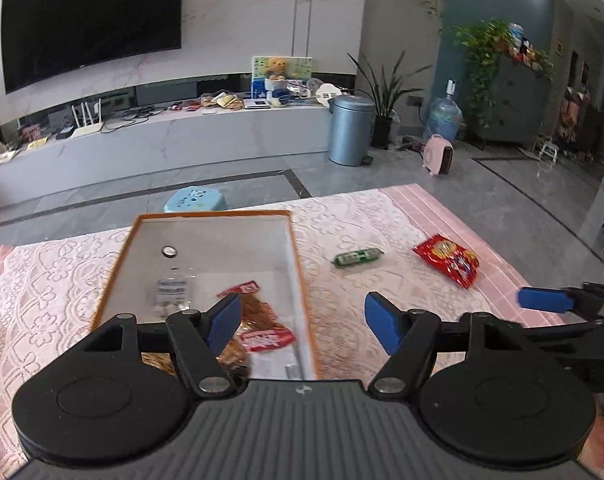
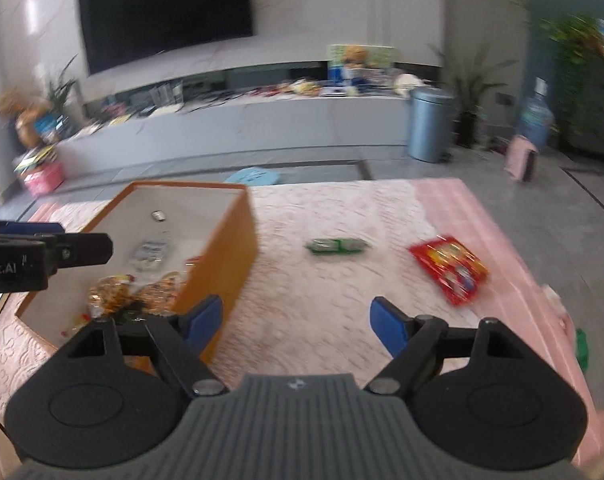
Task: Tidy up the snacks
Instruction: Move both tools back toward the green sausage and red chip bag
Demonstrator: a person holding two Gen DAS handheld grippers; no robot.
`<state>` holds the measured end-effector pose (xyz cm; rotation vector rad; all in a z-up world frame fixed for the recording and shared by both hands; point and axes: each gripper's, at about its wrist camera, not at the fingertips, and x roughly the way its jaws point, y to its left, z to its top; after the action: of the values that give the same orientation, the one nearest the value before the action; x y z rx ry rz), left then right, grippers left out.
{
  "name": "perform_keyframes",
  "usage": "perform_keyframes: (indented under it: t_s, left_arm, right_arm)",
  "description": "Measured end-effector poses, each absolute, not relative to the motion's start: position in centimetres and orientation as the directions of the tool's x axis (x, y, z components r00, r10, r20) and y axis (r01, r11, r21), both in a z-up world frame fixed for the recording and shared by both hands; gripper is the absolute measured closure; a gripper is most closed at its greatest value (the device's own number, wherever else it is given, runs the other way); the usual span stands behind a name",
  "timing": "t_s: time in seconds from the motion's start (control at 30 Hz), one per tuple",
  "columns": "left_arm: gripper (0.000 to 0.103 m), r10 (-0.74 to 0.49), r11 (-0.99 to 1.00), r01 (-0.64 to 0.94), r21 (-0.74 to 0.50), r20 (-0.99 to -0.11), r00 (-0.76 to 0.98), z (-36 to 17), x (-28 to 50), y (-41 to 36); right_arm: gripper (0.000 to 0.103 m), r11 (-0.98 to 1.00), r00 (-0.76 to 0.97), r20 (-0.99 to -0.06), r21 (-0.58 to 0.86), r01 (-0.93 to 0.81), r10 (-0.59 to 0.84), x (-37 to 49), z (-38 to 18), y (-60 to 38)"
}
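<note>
left tongs (image 1: 302, 322) – agape | right tongs (image 2: 298, 326) – agape | box (image 1: 302, 264) – snacks inside

Right wrist view is motion-blurred: print on the red packet (image 2: 449, 270) and the green packet (image 2: 337, 246) unreadable. Left tongs (image 1: 301, 322) cover the near end of the orange box (image 1: 302, 264) and part of the snacks inside. Clear bottle (image 1: 173, 285) label too small to read. Green object (image 2: 581, 349) at the surface edge unidentifiable.

The left claw (image 1: 302, 320) hangs spread and empty over the orange box's (image 1: 302, 280) right wall.
</note>
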<state>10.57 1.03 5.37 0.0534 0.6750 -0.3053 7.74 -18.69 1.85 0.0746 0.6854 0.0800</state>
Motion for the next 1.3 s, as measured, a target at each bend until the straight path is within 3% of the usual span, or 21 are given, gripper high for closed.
perform_keyframes:
  t_s: [0.4, 0.77, 1.03, 1.3]
  left_arm:
    - [0.021, -0.302, 0.908, 0.418, 0.034, -0.637, 0.709, 3.4, 9.5, -6.2]
    - [0.02, -0.335, 0.851, 0.519, 0.077, -0.682, 0.65, 1.6, 12.7, -11.1]
    - [0.017, -0.28, 0.851, 0.51, 0.124, -0.714, 0.642, -0.5, 16.5, -13.0]
    - [0.016, -0.283, 0.82, 0.552, 0.155, -0.727, 0.625, -2.5, 20.5, -14.9]
  right_arm:
    - [0.022, 0.983, 0.78, -0.62, 0.067, 0.169, -0.092, 3.3, -1.6, -26.1]
    - [0.021, 0.98, 0.771, -0.629, 0.074, 0.187, -0.1, 5.2, -4.4, -29.9]
    - [0.02, 0.974, 0.769, -0.627, 0.07, 0.217, -0.126, 8.8, -6.1, -32.5]
    - [0.008, 0.987, 0.794, -0.603, 0.066, 0.15, -0.08, 13.4, -7.9, -33.3]
